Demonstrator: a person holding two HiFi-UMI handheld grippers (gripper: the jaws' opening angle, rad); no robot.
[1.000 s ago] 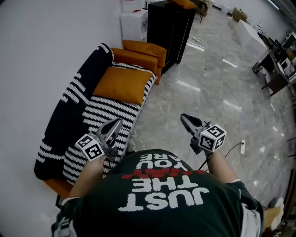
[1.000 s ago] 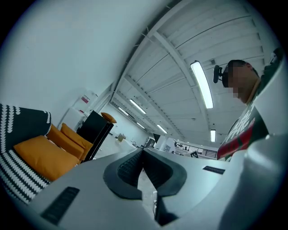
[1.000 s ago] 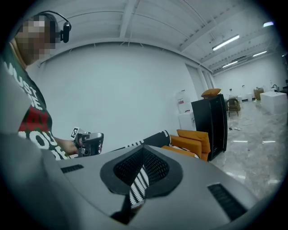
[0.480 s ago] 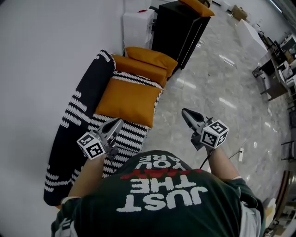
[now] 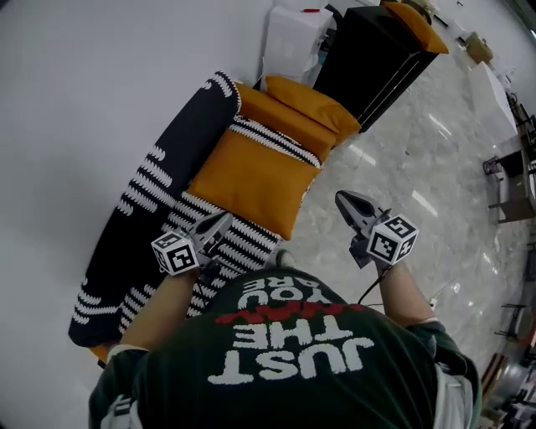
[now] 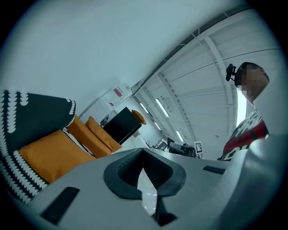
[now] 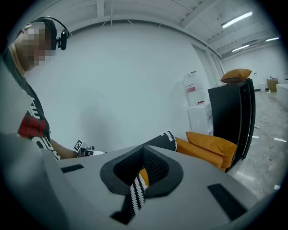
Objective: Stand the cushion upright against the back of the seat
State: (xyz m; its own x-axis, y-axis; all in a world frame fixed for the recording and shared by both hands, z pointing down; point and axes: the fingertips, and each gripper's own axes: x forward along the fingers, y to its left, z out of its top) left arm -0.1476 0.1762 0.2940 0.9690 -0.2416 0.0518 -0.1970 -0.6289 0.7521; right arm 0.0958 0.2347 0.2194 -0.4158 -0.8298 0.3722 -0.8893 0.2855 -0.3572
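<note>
An orange cushion (image 5: pixel 251 180) lies flat on the seat of a sofa draped in a black-and-white striped throw (image 5: pixel 142 201). The sofa stands against the white wall. In the left gripper view the cushion (image 6: pixel 49 150) shows at the lower left. My left gripper (image 5: pixel 224 219) is shut and empty. It hovers over the striped seat front, just short of the cushion's near corner. My right gripper (image 5: pixel 342 198) is shut too, with nothing in it. It hangs over the floor, right of the cushion's front edge. In both gripper views the jaw tips meet, left (image 6: pixel 143 150) and right (image 7: pixel 144 147).
The sofa's orange arm (image 5: pixel 306 109) rises beyond the cushion. Past it stand a white box (image 5: pixel 297 38) and a black cabinet (image 5: pixel 377 59) with another orange cushion (image 5: pixel 419 12) on top. Glossy marble floor (image 5: pixel 435 159) spreads to the right, with desks (image 5: pixel 511 176) at its far edge.
The person has stepped along the sofa, so the cushion now lies straight ahead and much nearer. Both grippers have come close to it and stayed shut.
</note>
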